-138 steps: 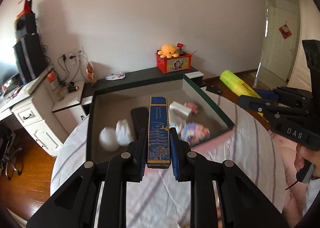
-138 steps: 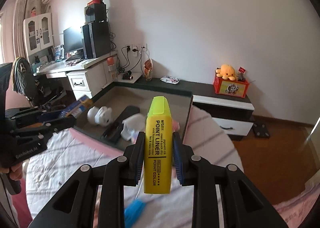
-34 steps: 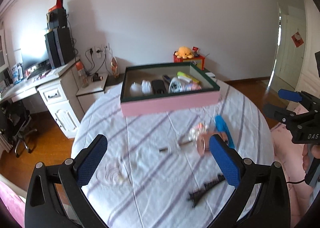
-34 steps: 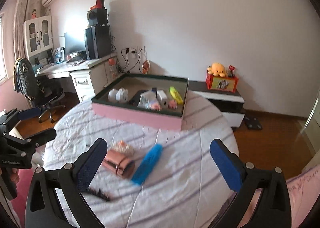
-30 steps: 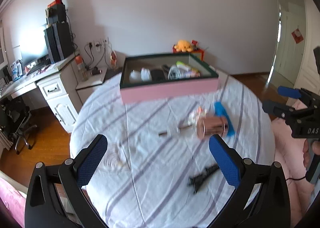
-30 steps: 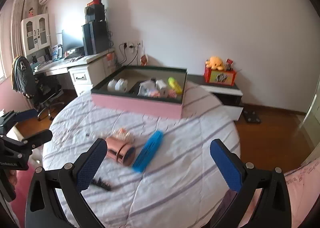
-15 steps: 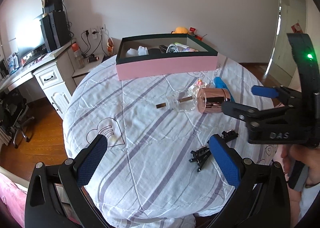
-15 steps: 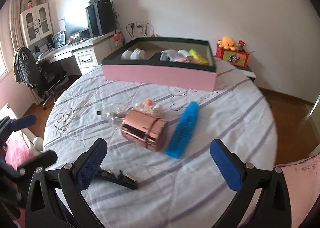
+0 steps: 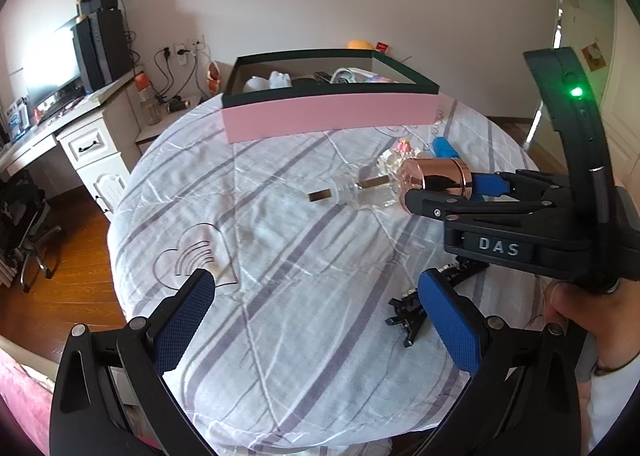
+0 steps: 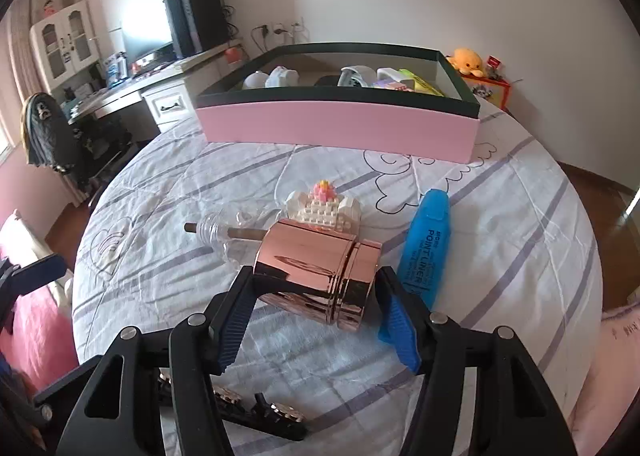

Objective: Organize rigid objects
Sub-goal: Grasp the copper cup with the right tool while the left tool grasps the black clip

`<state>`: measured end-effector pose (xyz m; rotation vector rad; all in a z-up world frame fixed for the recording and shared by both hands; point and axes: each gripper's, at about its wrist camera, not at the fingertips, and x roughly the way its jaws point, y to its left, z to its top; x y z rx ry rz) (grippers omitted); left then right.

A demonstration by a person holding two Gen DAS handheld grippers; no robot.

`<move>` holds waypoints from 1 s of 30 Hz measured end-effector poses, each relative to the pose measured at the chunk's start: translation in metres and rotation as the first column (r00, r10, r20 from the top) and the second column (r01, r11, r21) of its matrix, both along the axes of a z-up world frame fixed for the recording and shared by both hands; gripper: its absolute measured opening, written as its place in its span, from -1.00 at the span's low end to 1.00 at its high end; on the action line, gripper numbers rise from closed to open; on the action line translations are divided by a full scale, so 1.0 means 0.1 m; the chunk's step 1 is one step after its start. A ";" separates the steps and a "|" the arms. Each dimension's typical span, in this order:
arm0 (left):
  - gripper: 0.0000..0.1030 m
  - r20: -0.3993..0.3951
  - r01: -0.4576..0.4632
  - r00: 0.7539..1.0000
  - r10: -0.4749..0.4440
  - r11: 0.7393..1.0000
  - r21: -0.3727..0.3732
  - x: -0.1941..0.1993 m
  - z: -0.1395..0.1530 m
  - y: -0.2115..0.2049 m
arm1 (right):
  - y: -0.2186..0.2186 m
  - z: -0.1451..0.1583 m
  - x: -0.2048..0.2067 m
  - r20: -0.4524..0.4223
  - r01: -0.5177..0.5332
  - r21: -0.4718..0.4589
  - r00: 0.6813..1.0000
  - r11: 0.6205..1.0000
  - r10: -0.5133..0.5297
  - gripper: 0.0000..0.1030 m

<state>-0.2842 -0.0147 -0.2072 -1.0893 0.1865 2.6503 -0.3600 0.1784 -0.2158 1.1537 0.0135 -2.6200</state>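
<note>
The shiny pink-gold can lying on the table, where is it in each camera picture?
Left wrist view: the shiny can lies right of centre, with the right gripper around it.
Right wrist view: it lies low in the middle, between the gripper's fingers, whose jaws have just been closing.
Shared landmark: the blue highlighter beside it.

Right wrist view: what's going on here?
A person with a gripper in each hand is tidying things off a round table into the pink box. The right gripper has just been closing around the rose-gold cylinder; whether its fingers press it yet is unclear. The left gripper is open and empty, near the black clip. The blue highlighter lies on the table.
</note>
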 end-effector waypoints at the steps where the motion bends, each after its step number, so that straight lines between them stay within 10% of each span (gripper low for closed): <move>1: 0.99 0.001 0.007 1.000 -0.007 1.000 0.000 0.00 -0.01 0.02 | 0.02 0.01 0.02 -0.003 -0.002 -0.001 1.000 1.000 0.002 0.16; 14: 0.96 0.042 0.200 0.979 -0.198 0.979 -0.034 0.04 -0.27 0.60 | 0.40 0.31 0.27 -0.069 -0.042 -0.004 0.997 0.999 0.041 0.07; 22: -0.43 0.042 0.171 0.985 -0.170 0.985 -0.024 -0.02 -0.30 0.63 | 0.59 0.29 0.37 -0.055 -0.053 -0.050 0.997 0.997 0.050 0.07; 30: -0.53 0.048 0.063 0.997 -0.063 0.998 -0.001 -0.08 -0.27 0.45 | 0.50 0.27 0.42 -0.060 -0.089 -0.074 0.995 0.993 0.084 0.07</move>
